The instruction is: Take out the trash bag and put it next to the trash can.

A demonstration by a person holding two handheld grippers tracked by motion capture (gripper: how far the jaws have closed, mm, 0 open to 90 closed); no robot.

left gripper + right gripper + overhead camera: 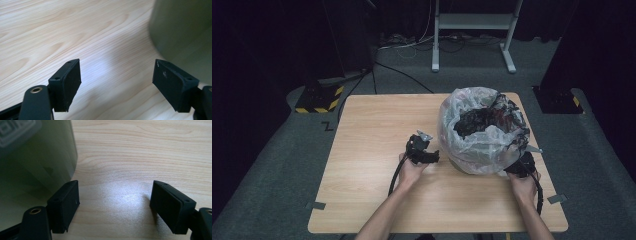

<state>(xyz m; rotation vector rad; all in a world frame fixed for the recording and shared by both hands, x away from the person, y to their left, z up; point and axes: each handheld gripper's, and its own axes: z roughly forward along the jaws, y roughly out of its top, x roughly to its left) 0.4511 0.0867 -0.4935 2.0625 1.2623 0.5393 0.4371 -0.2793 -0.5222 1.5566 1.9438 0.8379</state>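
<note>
A bin [472, 162] lined with a clear plastic bag [477, 140] stands on the right half of the wooden table [372, 150], the liner puffed up over its rim and something dark and crumpled lying in its mouth [482, 122]; what that dark stuff is I cannot tell. I hold a gripper at either flank of it, low down near the base. My right gripper [523, 166] sits just beside the bin's near right side, tucked under the overhang of the bag, and in the right gripper view [115, 202] its jaws stand wide apart with only bare tabletop between them, the bin's greenish wall [37, 165] rising close on one side, just beside one jaw. My left gripper [428, 150] is a little farther off, at the bin's left, and in the left gripper view [116, 82] its jaws are likewise spread wide and empty, the same dull green wall [185, 32] showing blurred at the far edge. So the bin lies between my two hands, the right one nearer. By my reckoning the next move hinges on bringing both grippers inward from opposite sides.
</note>
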